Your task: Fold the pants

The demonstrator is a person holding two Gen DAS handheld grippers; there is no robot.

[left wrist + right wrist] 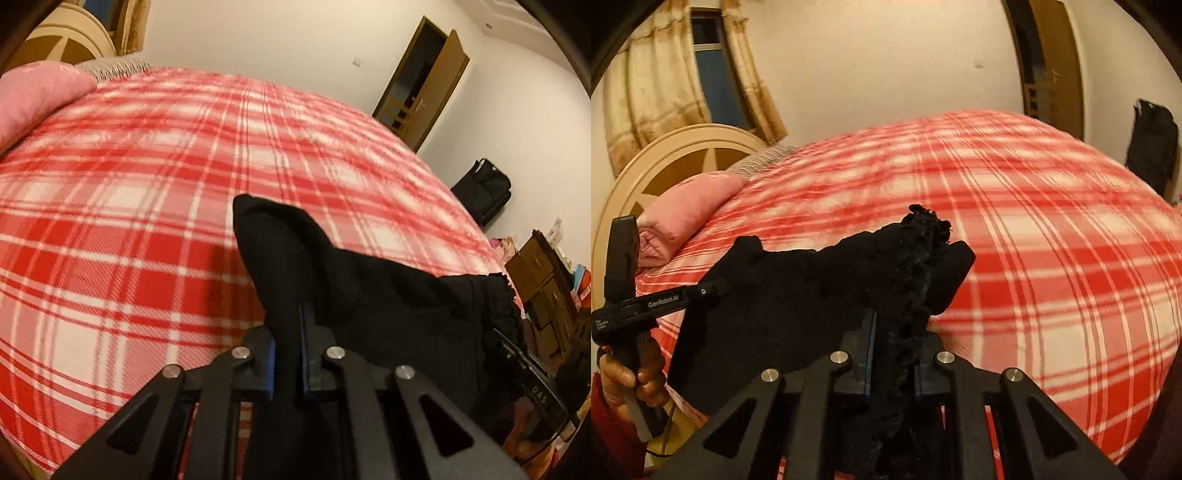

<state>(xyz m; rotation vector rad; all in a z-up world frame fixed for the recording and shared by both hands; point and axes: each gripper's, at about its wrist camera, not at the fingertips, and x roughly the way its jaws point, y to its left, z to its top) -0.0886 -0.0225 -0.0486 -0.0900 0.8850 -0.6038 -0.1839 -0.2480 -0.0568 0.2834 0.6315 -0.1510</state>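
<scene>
Black pants (369, 295) held aloft over red-and-white plaid blanket (147, 221), stretched between both grippers. Left gripper (288, 354): jaws pressed on plain fabric edge. Right gripper (892, 354): jaws pinching ruffled, lacy edge (916, 258).

Judgement: step is spreading garment before laying flat. Do well: keep edge taut and level between grips, lower evenly onto bed, avoid twist.

Writing: left tool's body, seen from right wrist, reads "GenRobot.AI" (663, 301); "DAS" (540, 394) on right tool. Pink pillow (687, 218) near headboard (683, 155).
</scene>
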